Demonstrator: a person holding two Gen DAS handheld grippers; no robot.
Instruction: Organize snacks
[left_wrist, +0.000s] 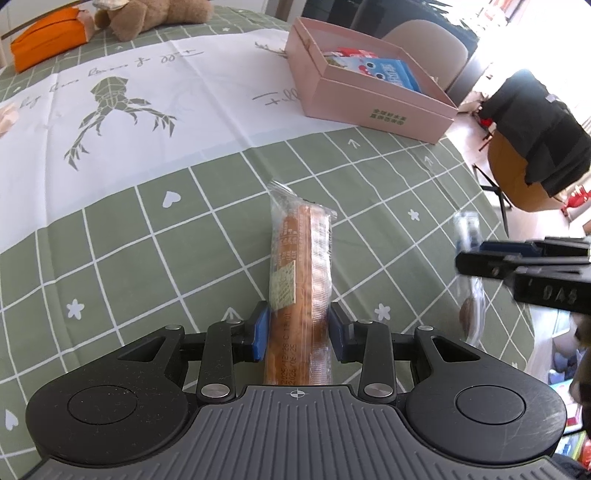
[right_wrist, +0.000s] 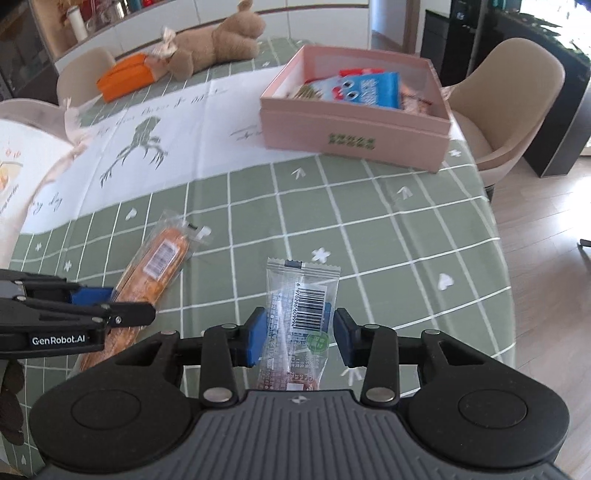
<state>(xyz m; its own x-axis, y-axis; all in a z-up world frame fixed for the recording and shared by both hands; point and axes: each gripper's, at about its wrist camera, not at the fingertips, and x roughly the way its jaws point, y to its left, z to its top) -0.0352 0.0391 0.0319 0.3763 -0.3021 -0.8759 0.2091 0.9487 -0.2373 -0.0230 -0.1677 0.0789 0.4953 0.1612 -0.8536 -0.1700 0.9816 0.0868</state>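
A long orange cracker pack (left_wrist: 301, 258) lies on the green checked tablecloth (left_wrist: 147, 258), and my left gripper (left_wrist: 297, 321) is shut on its near end. The right wrist view shows the same pack (right_wrist: 159, 266) with the left gripper (right_wrist: 122, 310) on it. My right gripper (right_wrist: 297, 332) is shut on a clear snack packet with a barcode (right_wrist: 301, 295), its blue pads against both sides. From the left wrist, the right gripper (left_wrist: 476, 254) and its packet (left_wrist: 467, 229) look blurred. The open pink box (right_wrist: 351, 125) at the far right holds a blue snack bag (right_wrist: 369, 88).
A brown plush toy (right_wrist: 218, 48) and an orange pouch (right_wrist: 125, 75) lie at the table's far end. A beige chair (right_wrist: 506, 92) stands behind the pink box (left_wrist: 369, 107). The table's edge (right_wrist: 495, 221) runs down the right, with wooden floor beyond.
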